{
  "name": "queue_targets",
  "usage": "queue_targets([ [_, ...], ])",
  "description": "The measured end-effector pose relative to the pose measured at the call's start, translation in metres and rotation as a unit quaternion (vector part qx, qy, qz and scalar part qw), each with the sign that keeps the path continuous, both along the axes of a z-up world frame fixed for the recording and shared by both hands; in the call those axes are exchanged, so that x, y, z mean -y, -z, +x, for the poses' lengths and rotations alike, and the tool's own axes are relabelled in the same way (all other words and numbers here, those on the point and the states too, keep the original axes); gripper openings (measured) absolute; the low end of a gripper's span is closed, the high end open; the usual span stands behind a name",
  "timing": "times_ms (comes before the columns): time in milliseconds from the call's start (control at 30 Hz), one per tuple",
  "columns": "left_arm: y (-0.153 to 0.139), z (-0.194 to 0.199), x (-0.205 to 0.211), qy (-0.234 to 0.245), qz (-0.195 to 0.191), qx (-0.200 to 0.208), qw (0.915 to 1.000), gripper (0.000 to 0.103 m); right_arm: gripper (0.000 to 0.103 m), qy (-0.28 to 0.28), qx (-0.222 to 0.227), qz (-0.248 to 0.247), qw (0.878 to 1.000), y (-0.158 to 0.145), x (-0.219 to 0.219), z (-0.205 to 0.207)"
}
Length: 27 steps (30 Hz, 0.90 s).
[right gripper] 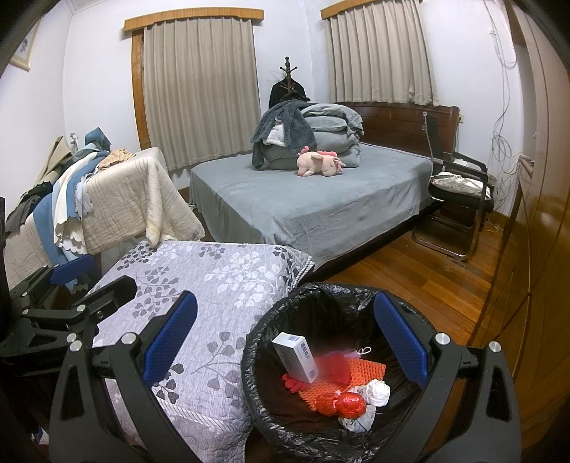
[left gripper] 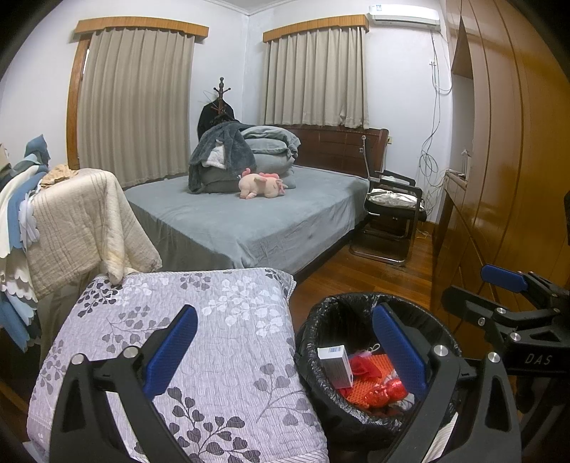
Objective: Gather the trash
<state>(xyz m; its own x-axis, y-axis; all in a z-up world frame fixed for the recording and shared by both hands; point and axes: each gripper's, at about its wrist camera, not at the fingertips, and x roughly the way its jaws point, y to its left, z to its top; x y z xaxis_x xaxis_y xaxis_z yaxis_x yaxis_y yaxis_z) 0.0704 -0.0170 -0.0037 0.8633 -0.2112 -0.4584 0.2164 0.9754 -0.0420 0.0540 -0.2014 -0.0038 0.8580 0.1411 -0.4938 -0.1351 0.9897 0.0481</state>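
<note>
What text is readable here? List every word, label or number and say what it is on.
"DAS": moulded on the black body of the right gripper, seen from the left wrist view.
White box in the black-lined trash bin: blue print on its side and a barcode-like mark on top, too small and blurred to read.
Air conditioner on the wall: a small label, unreadable.
No other text shows.

Wood floor (right gripper: pixel 409 281), lined bin (right gripper: pixel 270 402) on it
</note>
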Motion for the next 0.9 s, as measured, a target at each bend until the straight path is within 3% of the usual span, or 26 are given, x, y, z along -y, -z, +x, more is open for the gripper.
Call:
queue_targets([
  [900, -0.0007, 0.0006, -0.0001, 0.000, 0.000, 0.000, 1.0000, 0.097, 0.097, 0.000, 0.000, -0.001, 1.000, -0.0006, -0.0007, 0.0001],
])
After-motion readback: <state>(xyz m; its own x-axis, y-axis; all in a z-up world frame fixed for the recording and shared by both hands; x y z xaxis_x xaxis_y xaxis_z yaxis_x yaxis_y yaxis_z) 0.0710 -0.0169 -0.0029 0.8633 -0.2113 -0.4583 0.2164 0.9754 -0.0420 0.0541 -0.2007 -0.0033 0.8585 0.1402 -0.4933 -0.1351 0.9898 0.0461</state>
